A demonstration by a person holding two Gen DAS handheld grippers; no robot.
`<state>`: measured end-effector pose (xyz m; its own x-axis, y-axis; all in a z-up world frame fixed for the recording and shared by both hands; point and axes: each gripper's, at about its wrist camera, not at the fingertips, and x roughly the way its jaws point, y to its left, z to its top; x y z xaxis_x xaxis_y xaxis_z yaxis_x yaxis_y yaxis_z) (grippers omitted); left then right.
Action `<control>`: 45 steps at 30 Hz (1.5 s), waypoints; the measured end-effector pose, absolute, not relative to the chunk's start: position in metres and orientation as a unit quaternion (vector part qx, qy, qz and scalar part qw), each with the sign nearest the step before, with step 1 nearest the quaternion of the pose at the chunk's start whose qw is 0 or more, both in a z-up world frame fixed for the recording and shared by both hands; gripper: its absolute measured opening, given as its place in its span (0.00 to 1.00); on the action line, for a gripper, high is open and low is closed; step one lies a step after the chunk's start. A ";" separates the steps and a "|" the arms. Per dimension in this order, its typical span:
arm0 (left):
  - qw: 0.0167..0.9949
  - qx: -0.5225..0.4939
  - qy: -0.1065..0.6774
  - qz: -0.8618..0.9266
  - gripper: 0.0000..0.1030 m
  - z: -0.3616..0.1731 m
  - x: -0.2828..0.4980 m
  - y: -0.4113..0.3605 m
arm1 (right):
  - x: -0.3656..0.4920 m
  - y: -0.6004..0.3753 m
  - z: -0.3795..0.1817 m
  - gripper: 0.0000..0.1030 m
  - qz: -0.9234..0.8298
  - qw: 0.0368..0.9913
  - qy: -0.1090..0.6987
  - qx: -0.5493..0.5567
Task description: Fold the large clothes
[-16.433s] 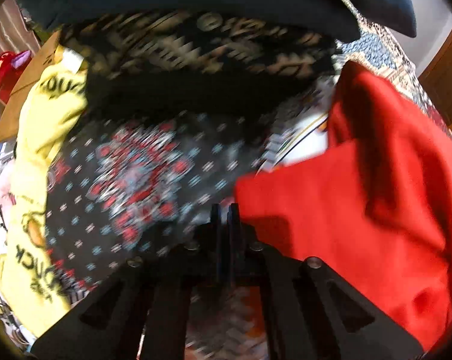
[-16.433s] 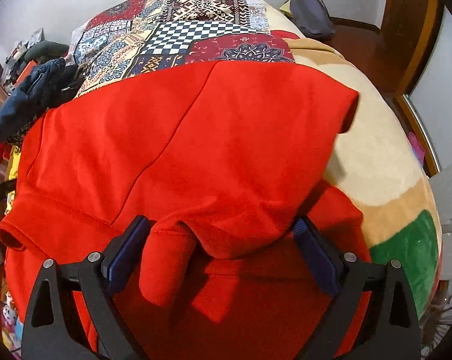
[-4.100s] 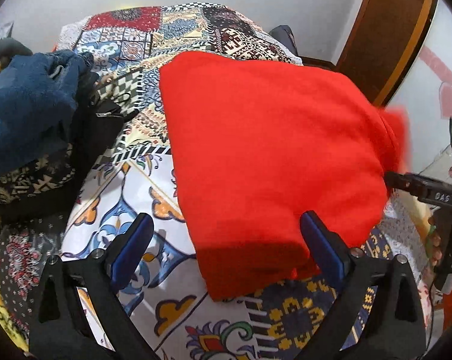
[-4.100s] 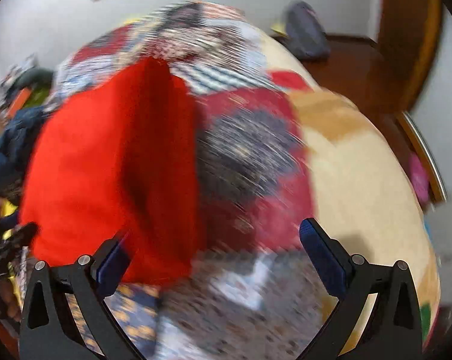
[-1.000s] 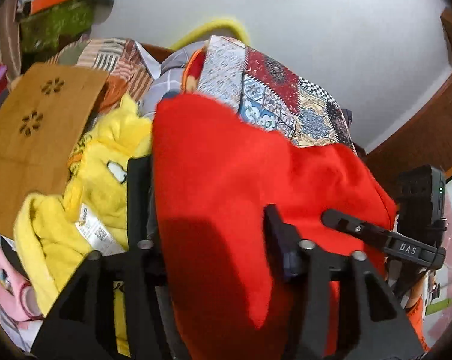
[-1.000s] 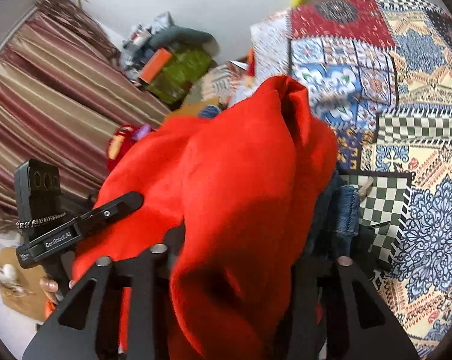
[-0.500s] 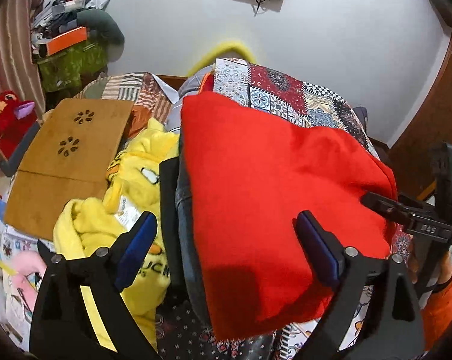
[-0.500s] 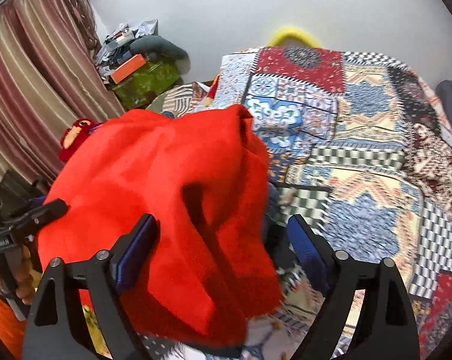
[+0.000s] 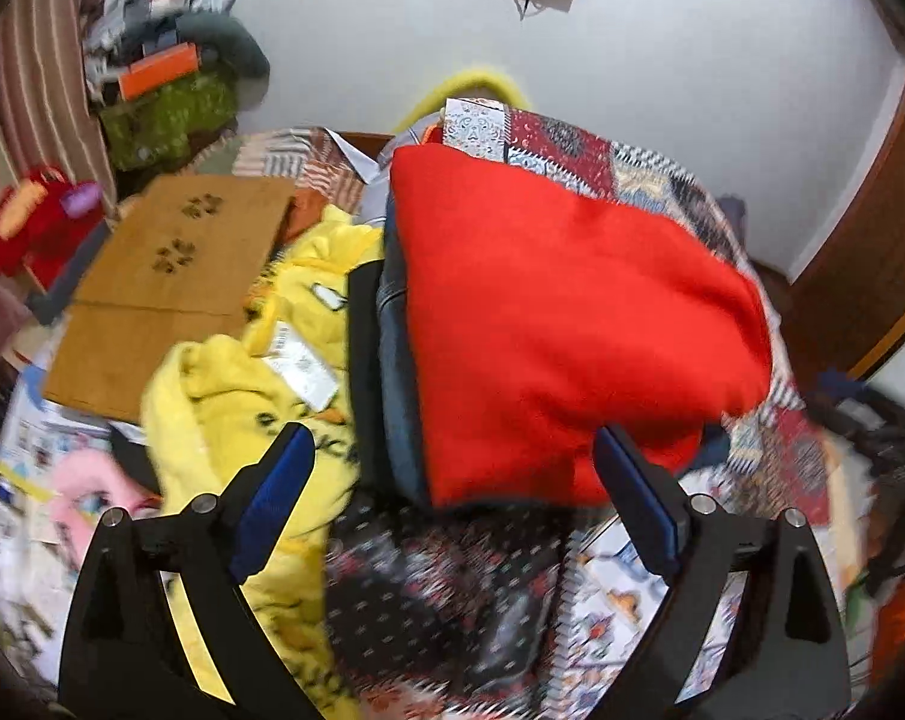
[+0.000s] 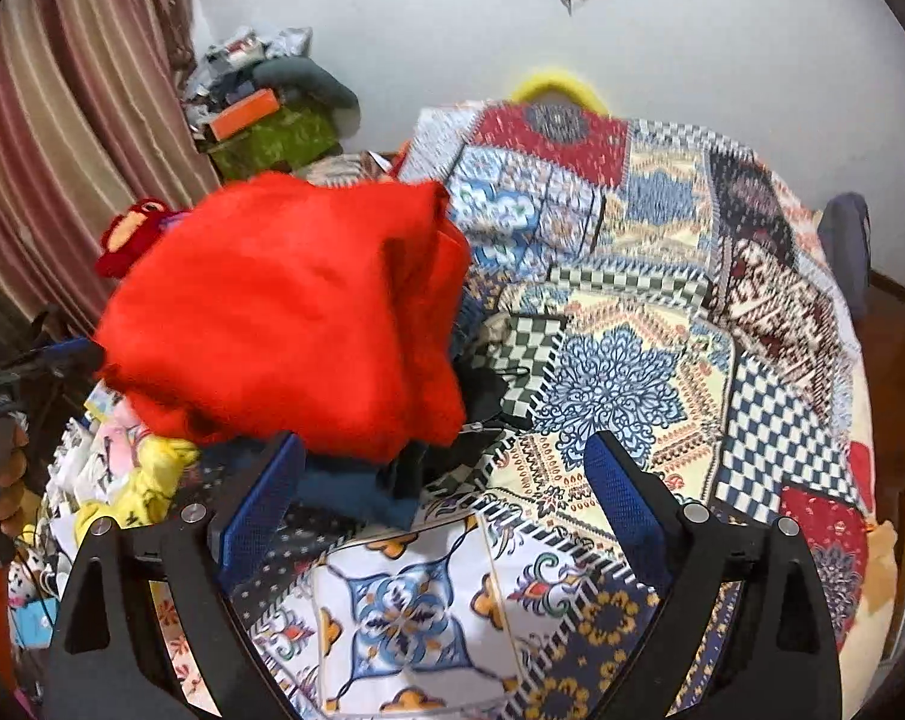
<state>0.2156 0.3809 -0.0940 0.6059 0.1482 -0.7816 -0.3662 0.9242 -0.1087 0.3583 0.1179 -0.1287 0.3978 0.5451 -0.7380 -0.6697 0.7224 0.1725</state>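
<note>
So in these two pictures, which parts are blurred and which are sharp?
Left wrist view: the red garment and the yellow clothes are smeared; the gripper is sharp. Right wrist view: the red garment is soft, the far quilt streaked, the gripper crisp.

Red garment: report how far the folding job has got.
Done: the red garment lies folded on the stack of dark folded clothes on the patchwork bedspread. In hand: nothing; left hand-held gripper and right hand-held gripper are open. Left: the yellow garment is unfolded.

Folded red garment [image 9: 572, 324] hides most of the stacked clothes [image 9: 395, 360] beneath
</note>
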 end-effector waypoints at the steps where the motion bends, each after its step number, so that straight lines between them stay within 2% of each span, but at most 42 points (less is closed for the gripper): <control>1: 0.890 -0.113 0.416 0.149 0.91 -0.088 0.209 0.372 | 0.351 0.115 -0.120 0.90 0.367 0.836 0.400 -0.075; 8: 0.926 -0.059 0.339 0.154 0.91 -0.030 0.154 0.319 | 0.291 0.093 -0.054 0.90 0.391 0.865 0.308 -0.062; 17: 0.974 -0.025 0.168 0.147 0.92 0.060 0.051 0.235 | 0.191 0.046 0.025 0.90 0.404 0.902 0.148 -0.032; 24: 0.986 -0.034 0.079 0.144 0.91 0.084 -0.008 0.191 | 0.135 0.015 0.048 0.90 0.414 0.907 0.077 0.008; 31: 0.986 -0.039 0.047 0.157 0.92 0.082 -0.035 0.177 | 0.111 0.005 0.045 0.90 0.410 0.910 0.051 0.026; 33: 0.985 -0.037 0.045 0.163 0.92 0.080 -0.039 0.174 | 0.109 0.006 0.043 0.92 0.408 0.911 0.053 0.029; 35: 0.985 -0.041 0.045 0.163 0.93 0.077 -0.042 0.172 | 0.109 0.009 0.040 1.00 0.402 0.914 0.050 0.030; 38: 0.984 -0.049 0.044 0.166 0.99 0.076 -0.043 0.172 | 0.107 0.010 0.038 1.00 0.397 0.916 0.045 0.029; 45: 0.983 -0.047 0.047 0.169 0.99 0.071 -0.045 0.168 | 0.107 0.009 0.037 1.00 0.395 0.917 0.054 0.030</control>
<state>-0.0449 0.1679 0.0707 0.9382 0.3284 -0.1092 -0.3373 0.9383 -0.0761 0.1074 0.0092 0.0371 0.6820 0.7274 -0.0752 -0.7211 0.6861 0.0967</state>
